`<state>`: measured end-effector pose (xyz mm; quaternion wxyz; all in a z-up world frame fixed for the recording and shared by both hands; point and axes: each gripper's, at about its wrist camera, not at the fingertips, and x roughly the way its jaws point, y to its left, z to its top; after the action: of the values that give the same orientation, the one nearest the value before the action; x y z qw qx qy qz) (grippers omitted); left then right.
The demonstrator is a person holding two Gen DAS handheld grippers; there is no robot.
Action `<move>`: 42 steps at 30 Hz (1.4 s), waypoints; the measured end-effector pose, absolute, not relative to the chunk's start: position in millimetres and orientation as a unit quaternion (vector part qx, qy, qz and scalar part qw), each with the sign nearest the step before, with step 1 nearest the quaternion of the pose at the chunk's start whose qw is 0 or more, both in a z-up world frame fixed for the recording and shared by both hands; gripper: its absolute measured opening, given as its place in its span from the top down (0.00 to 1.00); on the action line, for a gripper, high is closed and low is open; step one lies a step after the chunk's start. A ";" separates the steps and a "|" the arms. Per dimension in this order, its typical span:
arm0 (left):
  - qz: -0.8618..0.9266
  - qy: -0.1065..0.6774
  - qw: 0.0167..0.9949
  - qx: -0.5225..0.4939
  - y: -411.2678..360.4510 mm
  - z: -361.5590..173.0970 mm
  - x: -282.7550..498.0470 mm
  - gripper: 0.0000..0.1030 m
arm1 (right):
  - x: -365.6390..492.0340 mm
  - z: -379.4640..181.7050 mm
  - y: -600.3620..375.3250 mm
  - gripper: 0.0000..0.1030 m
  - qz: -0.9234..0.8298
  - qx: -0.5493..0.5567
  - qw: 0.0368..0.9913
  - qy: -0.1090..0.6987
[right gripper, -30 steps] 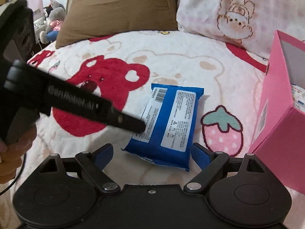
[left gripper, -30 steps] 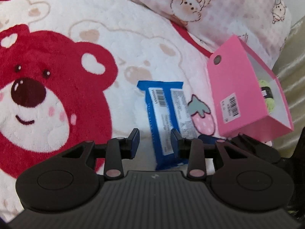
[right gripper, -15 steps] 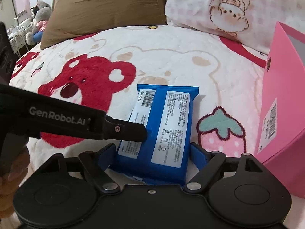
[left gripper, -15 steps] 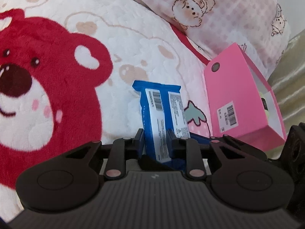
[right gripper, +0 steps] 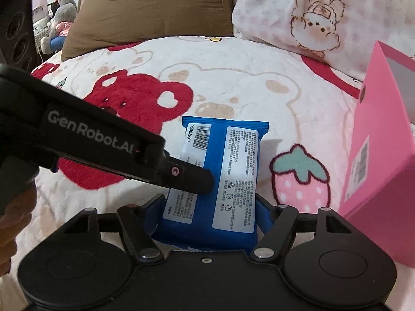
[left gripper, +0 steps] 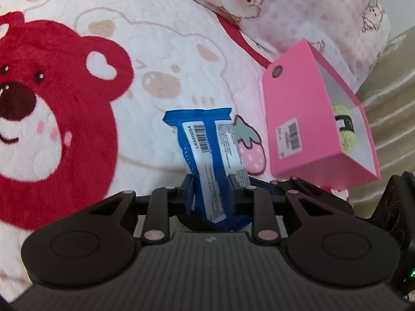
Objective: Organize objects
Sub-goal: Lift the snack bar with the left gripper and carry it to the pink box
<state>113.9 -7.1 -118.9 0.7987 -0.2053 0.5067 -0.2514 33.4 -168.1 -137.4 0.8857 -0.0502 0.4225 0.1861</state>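
Both claws bracket the blue packet [right gripper: 215, 181]: left claw [left gripper: 211, 189] clenched on it, right claw [right gripper: 207, 207] closing, pink box [left gripper: 311, 119] nearby.

Bedroom — blanket [right gripper: 233, 77], pillows [right gripper: 324, 13].

Blue wipes packet [left gripper: 207, 155], white label panels and barcode facing up, on the bear-print bed, near end pinched narrow. Just beside: open pink box [left gripper: 306, 119], tilted, green yarn ball [left gripper: 345, 129] inside.
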 end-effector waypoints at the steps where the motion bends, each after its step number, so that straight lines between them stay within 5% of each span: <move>1: -0.252 0.509 0.798 -0.203 -8.7 -115.7 111.2 0.75 | 30.5 -135.8 -168.4 0.27 0.187 -0.051 0.885 0.423; 42: -0.237 0.515 0.813 -0.129 -49.4 -3.5 5.1 0.74 | -74.8 -38.8 -208.9 0.35 0.239 -0.088 0.893 0.372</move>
<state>5.1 -49.4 -3.5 0.8134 -0.1287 0.5154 -0.2370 -74.8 -208.9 -38.8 0.8925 -0.0883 0.3722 0.2388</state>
